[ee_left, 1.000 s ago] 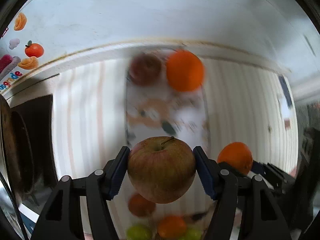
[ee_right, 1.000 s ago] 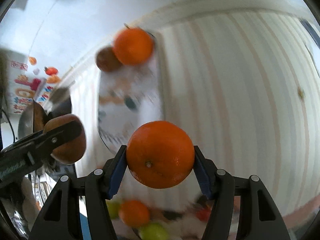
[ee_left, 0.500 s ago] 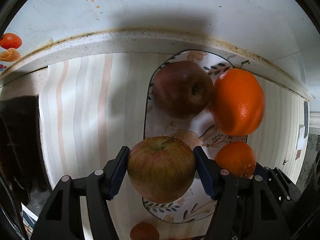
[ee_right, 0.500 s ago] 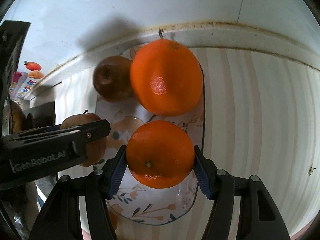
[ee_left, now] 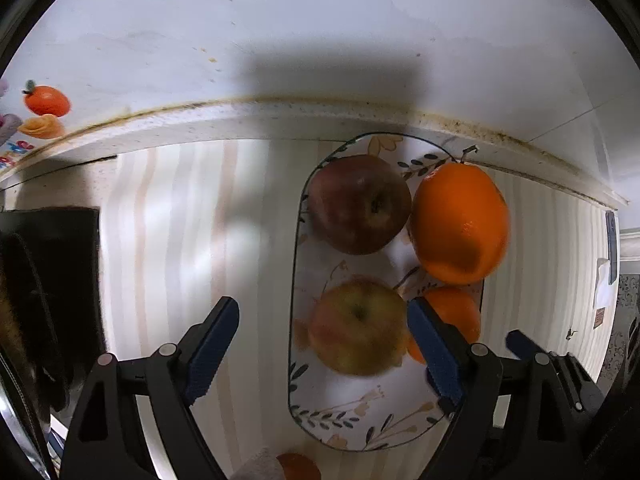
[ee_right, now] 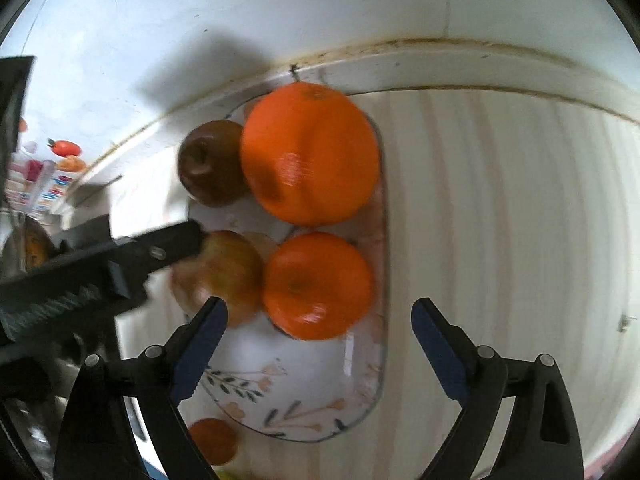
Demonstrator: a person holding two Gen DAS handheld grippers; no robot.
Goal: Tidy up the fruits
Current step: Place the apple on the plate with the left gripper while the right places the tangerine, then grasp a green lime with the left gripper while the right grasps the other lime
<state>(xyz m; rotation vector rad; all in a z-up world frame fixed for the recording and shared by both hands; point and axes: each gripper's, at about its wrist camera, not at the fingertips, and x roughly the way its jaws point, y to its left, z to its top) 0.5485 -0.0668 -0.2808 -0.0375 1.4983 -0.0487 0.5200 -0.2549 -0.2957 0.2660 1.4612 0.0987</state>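
Observation:
An oval floral plate (ee_left: 360,428) (ee_right: 320,396) lies on the striped cloth by the wall. On it sit a dark red apple (ee_left: 360,204) (ee_right: 210,172), a large orange (ee_left: 460,222) (ee_right: 310,154), a yellow-red apple (ee_left: 358,328) (ee_right: 228,270) and a smaller orange (ee_left: 456,312) (ee_right: 318,284). My left gripper (ee_left: 322,338) is open and empty, with the yellow-red apple lying on the plate between its fingers. My right gripper (ee_right: 318,326) is open and empty, just behind the smaller orange. The left gripper also shows in the right wrist view (ee_right: 120,256).
The white wall and its stained ledge (ee_left: 280,116) run right behind the plate. A small orange fruit (ee_left: 298,466) (ee_right: 212,440) lies at the plate's near end. A dark object (ee_left: 44,280) stands at the left. Fruit stickers (ee_left: 44,100) are on the wall.
Both grippers have opened. The yellow-red apple and the smaller orange have left the jaws and now lie on the plate in front of the other two fruits.

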